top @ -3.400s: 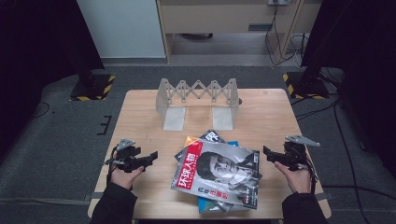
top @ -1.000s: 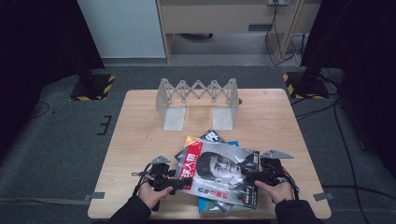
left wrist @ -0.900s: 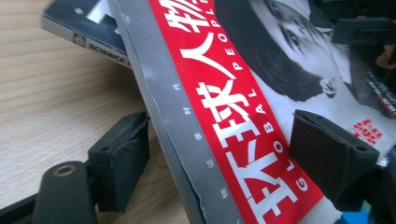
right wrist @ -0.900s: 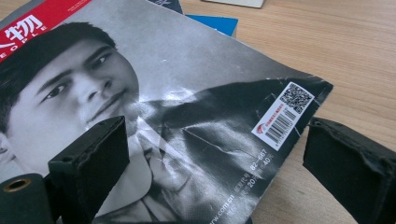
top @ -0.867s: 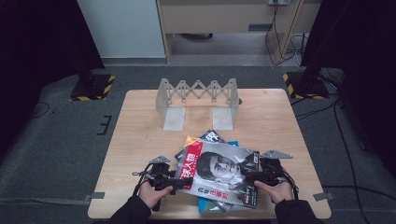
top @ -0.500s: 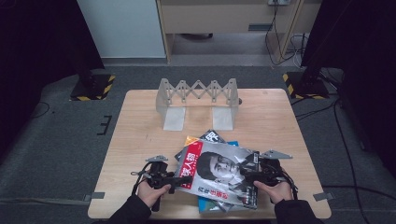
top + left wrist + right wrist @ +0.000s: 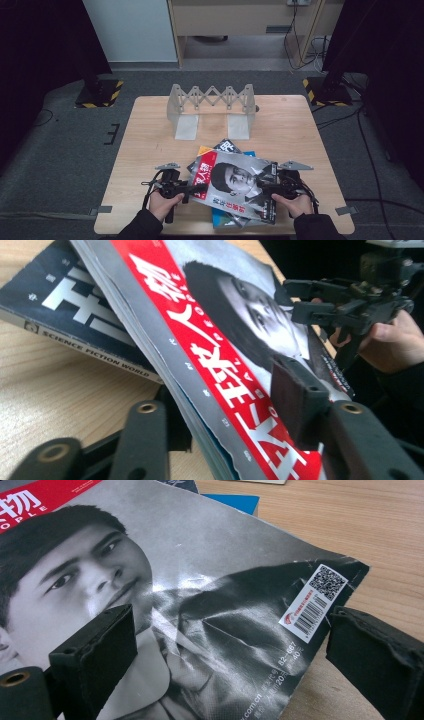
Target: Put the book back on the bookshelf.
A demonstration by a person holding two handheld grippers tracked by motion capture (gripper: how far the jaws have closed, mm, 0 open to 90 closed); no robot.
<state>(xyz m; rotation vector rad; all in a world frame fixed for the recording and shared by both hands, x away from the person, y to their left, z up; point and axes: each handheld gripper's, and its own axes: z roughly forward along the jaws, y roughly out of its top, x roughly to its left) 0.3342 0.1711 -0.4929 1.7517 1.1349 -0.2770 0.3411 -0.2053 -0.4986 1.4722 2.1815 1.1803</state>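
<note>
Magazine (image 7: pixel 235 185) with red spine strip and portrait cover lies on top of book pile at near edge of wooden table (image 7: pixel 150 130), long axis slanted from near-left to far-right. Left gripper (image 7: pixel 187 189) straddles its spine edge — one jaw under, one jaw over cover, seems near to pinching, not sure if closed. Right gripper (image 7: pixel 264 183) spread wide at opposite edge by barcode corner, gripping nothing. Both equally near. Expanding rack (image 7: pixel 212 107) stands far behind.

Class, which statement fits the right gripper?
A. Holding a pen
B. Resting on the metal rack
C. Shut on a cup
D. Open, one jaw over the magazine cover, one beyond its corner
D: the right gripper is open, its jaws straddling the magazine corner.
</note>
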